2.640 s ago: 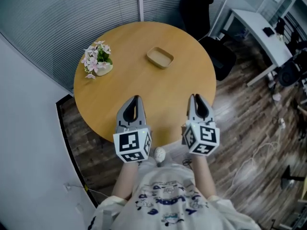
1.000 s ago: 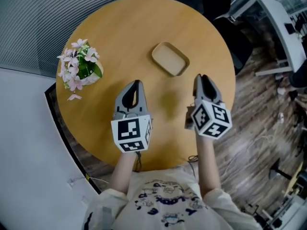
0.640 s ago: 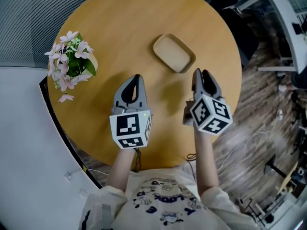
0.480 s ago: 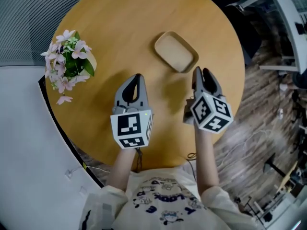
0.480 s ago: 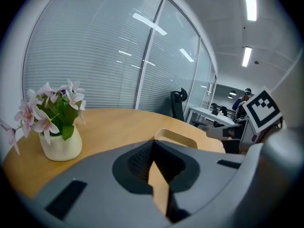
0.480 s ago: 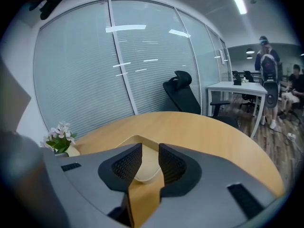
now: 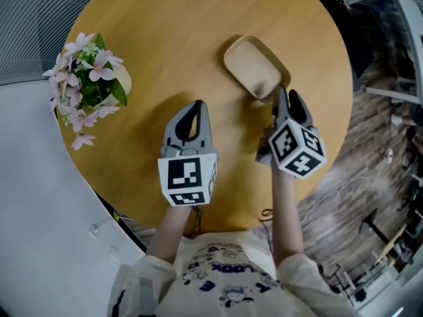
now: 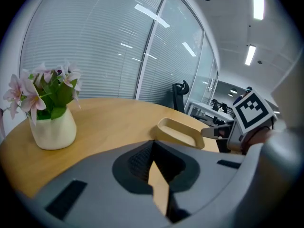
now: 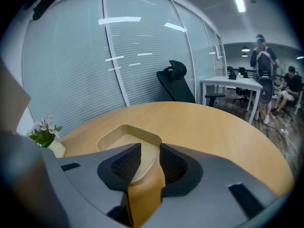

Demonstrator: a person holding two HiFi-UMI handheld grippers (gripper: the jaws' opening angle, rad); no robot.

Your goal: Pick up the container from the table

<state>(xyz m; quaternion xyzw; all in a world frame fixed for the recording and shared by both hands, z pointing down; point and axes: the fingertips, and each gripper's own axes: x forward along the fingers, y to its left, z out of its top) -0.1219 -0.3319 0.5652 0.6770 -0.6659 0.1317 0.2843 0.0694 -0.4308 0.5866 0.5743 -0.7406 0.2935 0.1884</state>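
While a round table [image 7: 165,45] bears the container [image 7: 256,66], right gripper [image 7: 287,96] gapes, left gripper [image 7: 195,104] closed.

Container [image 7: 256,67] on table [image 7: 165,32]. Flower vase [image 7: 89,78] well left of container. Right gripper [image 7: 288,96] just before it; left gripper [image 7: 195,105] before-left, apart.

Matt wooden table [image 7: 165,45], seemingly wooden container [image 7: 254,65]

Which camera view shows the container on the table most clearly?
The head view: the container shows almost whole from above, empty, on the table. The right gripper view is close, but the open jaws of the right tool cover its near edge. The left gripper view shows it low, from the side.
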